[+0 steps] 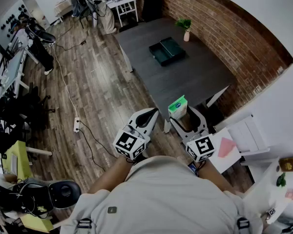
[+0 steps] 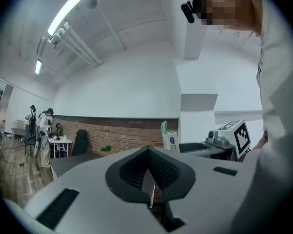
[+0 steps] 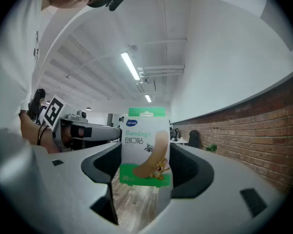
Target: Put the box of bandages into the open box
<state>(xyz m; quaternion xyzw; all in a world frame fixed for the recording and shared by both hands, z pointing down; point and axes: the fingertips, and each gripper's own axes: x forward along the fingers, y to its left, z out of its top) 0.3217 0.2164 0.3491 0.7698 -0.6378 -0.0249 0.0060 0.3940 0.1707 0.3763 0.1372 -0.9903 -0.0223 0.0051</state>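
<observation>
While our right gripper (image 1: 185, 118) clamps the box of bandages (image 1: 177, 106), left gripper (image 1: 147, 116) closed and empty, the open box (image 1: 167, 51) sits far off: pickup done, placing left.

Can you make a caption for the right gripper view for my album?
The right gripper holds a box of bandages upright between its jaws, with a brick wall to the right.

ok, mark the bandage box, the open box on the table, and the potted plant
white-and-green cardboard bandage box (image 3: 142, 150): right gripper view, front face.
dark green open box (image 1: 159, 52): head view, bare inside.
small green potted plant (image 1: 184, 23): head view, leaves.
</observation>
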